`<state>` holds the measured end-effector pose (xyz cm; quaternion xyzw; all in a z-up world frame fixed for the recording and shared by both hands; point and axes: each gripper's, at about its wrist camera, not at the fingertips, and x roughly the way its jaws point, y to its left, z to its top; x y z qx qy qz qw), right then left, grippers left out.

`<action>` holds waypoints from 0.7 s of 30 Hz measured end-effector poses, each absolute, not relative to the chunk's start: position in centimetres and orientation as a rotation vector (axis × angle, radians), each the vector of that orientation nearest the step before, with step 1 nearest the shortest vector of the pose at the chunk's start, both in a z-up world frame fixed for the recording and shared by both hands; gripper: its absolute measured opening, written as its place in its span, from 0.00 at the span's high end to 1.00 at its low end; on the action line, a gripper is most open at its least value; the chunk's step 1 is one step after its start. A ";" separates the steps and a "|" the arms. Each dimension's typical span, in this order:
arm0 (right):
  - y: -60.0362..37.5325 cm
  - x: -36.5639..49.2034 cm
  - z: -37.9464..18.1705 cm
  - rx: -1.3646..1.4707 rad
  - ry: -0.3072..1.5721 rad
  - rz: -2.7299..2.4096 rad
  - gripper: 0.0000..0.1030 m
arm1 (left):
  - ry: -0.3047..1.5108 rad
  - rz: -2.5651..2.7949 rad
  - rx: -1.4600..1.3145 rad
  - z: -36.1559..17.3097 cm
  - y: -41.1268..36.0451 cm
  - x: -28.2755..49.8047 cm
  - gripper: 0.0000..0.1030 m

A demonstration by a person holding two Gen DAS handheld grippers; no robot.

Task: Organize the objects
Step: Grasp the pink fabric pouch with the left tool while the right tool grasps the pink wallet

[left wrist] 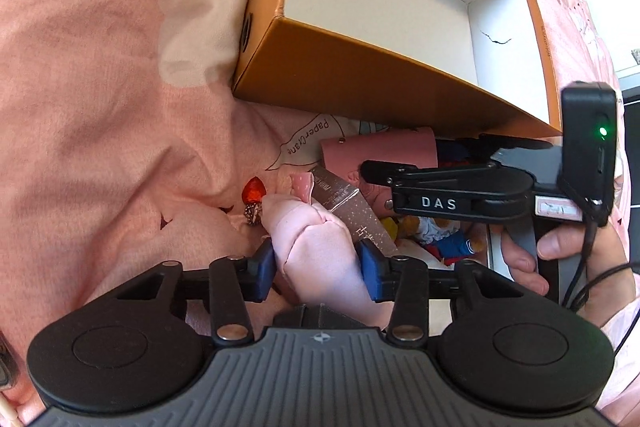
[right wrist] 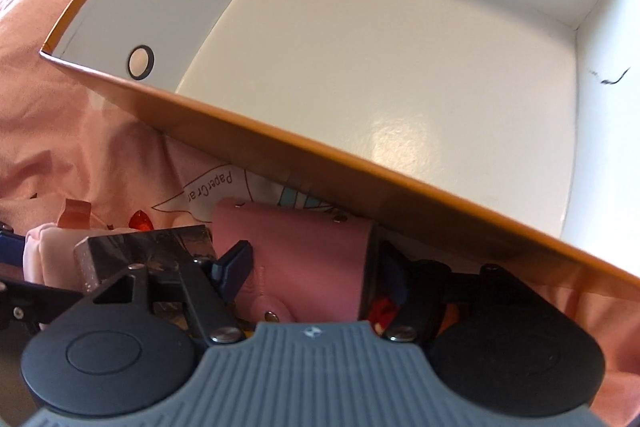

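My left gripper (left wrist: 316,263) is shut on a pale pink fabric bundle (left wrist: 316,239), which also shows at the left edge of the right wrist view (right wrist: 48,251). My right gripper (right wrist: 316,267) has its blue pads on both sides of a pink leather pouch (right wrist: 304,259) with snap studs and appears shut on it; the pouch also shows in the left wrist view (left wrist: 380,147). An orange box (left wrist: 360,75) with a white inside stands just beyond both grippers, its near wall (right wrist: 320,163) above the pouch. A slim brown carton (left wrist: 352,203) lies between the bundle and the pouch.
All of this lies on a pink bed cover (left wrist: 100,87). A red gem trinket (left wrist: 254,189) sits left of the bundle. A printed "Paper Crane" cloth (right wrist: 208,187) lies under the box edge. Colourful small toys (left wrist: 440,235) lie under the right gripper's body (left wrist: 460,187).
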<state>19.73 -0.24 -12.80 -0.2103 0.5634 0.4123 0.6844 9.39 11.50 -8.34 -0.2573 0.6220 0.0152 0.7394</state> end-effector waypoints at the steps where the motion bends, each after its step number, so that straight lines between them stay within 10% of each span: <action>1: -0.2 19.8 -12.8 -0.471 1.262 0.924 0.30 | 1.357 0.035 -0.556 -8.1 11.4 9.2 0.56; 13: -2.9 18.7 -7.3 -0.373 1.172 0.957 0.78 | 1.134 0.082 -0.361 -3.3 9.5 7.3 0.67; 21: -5.5 15.1 -1.9 -0.353 0.980 0.951 0.84 | 0.926 0.047 -0.285 0.5 7.8 6.8 0.69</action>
